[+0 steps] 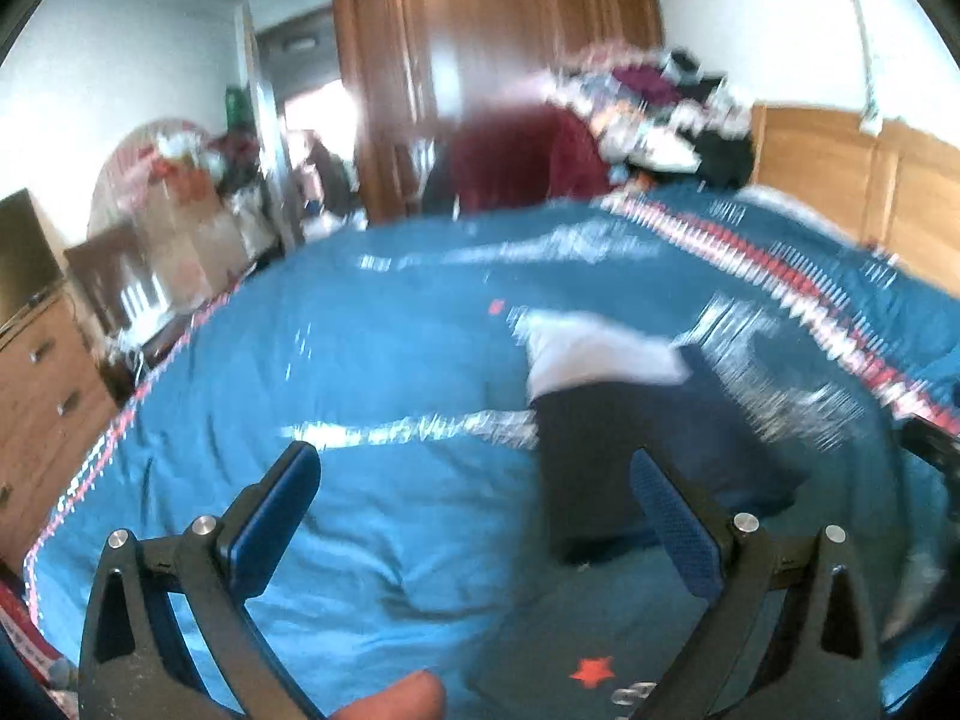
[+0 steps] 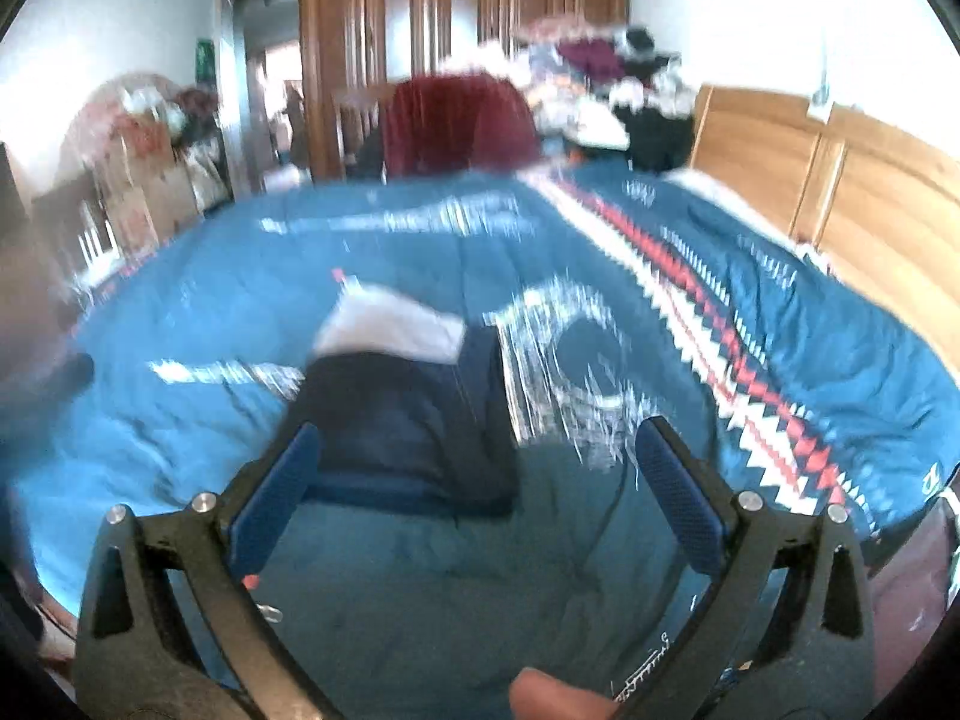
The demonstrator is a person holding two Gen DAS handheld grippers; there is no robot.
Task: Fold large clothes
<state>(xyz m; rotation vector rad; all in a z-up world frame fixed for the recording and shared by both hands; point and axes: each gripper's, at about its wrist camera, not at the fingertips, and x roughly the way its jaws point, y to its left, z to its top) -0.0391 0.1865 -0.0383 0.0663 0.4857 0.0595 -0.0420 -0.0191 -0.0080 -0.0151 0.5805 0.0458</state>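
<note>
Both views are motion-blurred. A folded dark navy garment [image 1: 648,456] [image 2: 408,420] with a white part [image 1: 600,354] [image 2: 390,324] at its far end lies on the blue bedspread [image 1: 360,360] [image 2: 180,312]. A darker teal cloth [image 1: 576,648] [image 2: 450,588], with a red star [image 1: 593,670] on it, lies spread below the grippers. My left gripper [image 1: 474,510] stands open above the bed, the navy garment just beyond its right finger [image 1: 675,525]. My right gripper [image 2: 477,498] is open too, with the navy garment beyond its left finger [image 2: 276,498]. Neither holds anything.
A wooden headboard [image 1: 870,180] [image 2: 840,180] runs along the right. A pile of clothes [image 1: 660,108] [image 2: 600,78] and a maroon cloth [image 1: 522,162] [image 2: 462,120] sit at the bed's far side before a wardrobe [image 1: 480,30]. A dresser [image 1: 42,372] stands left.
</note>
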